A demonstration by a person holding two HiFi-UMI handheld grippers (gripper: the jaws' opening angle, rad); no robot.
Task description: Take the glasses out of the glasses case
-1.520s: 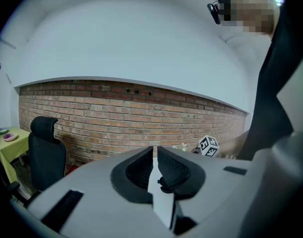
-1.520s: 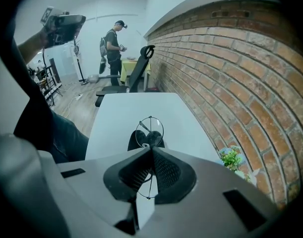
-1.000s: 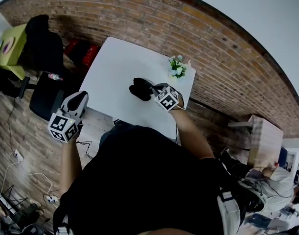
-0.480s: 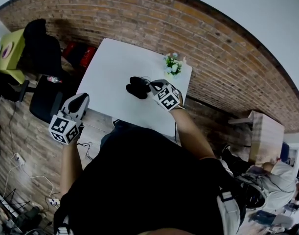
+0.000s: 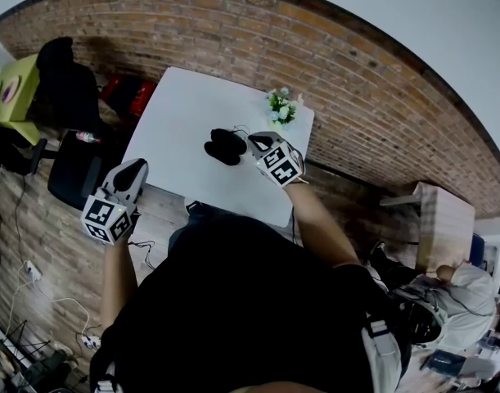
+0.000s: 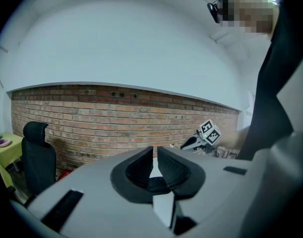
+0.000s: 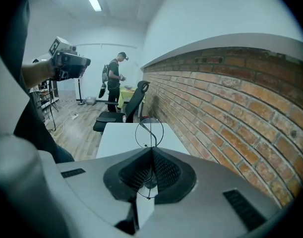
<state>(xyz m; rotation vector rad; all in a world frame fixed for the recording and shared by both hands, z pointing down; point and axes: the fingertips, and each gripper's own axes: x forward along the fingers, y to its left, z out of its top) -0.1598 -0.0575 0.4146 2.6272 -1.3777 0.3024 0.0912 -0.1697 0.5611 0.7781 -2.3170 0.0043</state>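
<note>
Since a second ago little has changed: your right tongs (image 7: 151, 150) stay pinched shut on the thin wire glasses (image 7: 150, 133), still just beside the right end of the black glasses case (image 5: 223, 146), which lies toward the right edge of the white tabletop (image 5: 192, 113), near the flowers (image 5: 280, 109) at its far right corner. The glasses' long axis runs along the tongs, one round rim pointing out past the tips. Your left tongs (image 6: 154, 150) remain off the tabletop's near left corner, a narrow gap between them, holding nothing.
</note>
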